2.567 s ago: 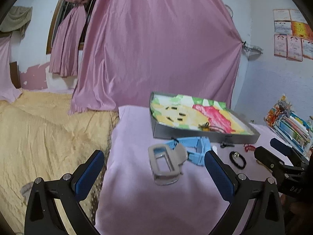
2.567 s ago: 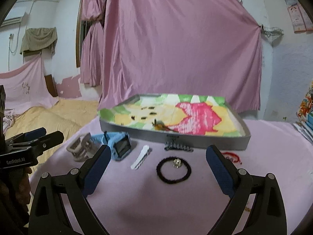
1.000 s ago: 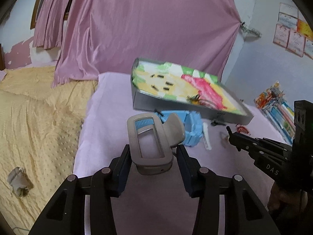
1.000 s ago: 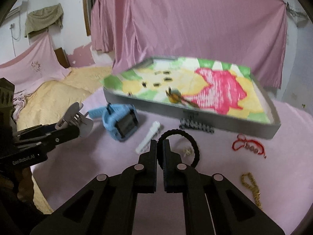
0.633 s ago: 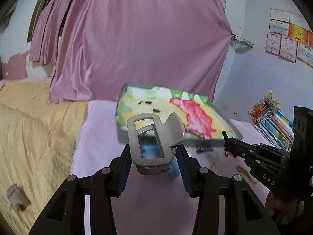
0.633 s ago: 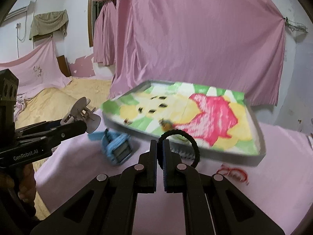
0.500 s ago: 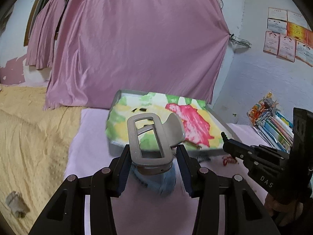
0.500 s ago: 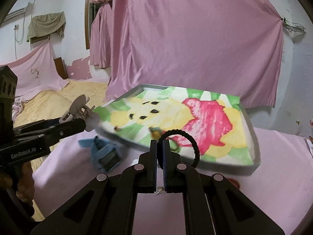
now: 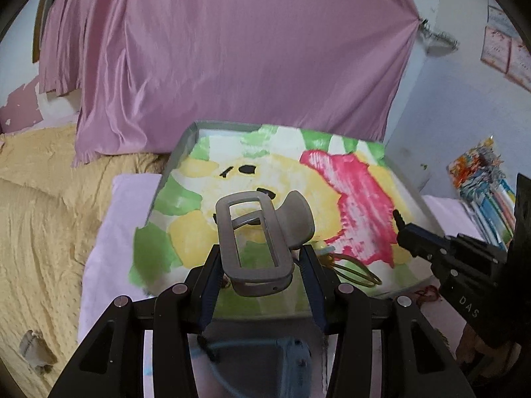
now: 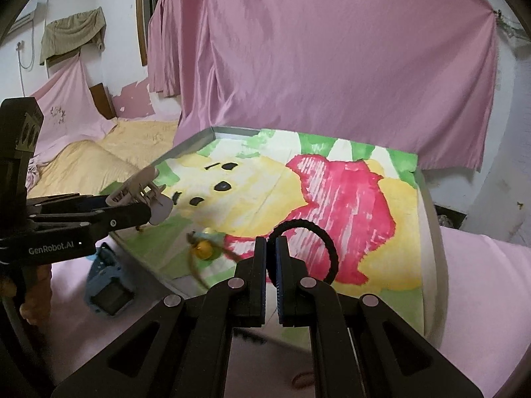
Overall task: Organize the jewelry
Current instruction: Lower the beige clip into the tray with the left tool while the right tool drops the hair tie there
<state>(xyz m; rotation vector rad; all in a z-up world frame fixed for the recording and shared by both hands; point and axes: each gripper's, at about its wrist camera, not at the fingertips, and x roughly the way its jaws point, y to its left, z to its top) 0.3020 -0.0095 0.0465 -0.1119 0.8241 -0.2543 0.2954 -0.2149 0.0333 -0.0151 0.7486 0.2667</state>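
Note:
My left gripper (image 9: pixel 262 275) is shut on a grey claw hair clip (image 9: pixel 259 235) and holds it above the near edge of a grey tray (image 9: pixel 176 156) lined with a green, yellow and red picture. My right gripper (image 10: pixel 271 258) is shut on a black hair tie (image 10: pixel 327 242), also above the tray's (image 10: pixel 431 219) near part. The clip (image 10: pixel 139 185) and left gripper (image 10: pixel 93 219) show at the left of the right wrist view. A gold trinket with thin loops (image 10: pixel 202 248) lies in the tray (image 9: pixel 351 272).
A blue watch (image 10: pixel 106 285) lies on the pink cloth before the tray, also under my left gripper (image 9: pixel 288 351). A red bracelet (image 9: pixel 428 293) lies right of the tray. Yellow bedding (image 9: pixel 36 219) is left; books (image 9: pixel 484 182) stand at the right; a pink curtain (image 9: pixel 232 49) hangs behind.
Both grippers closed on their items on the cloth, lifted them and moved forward; they now hang over the tray instead of in front of it.

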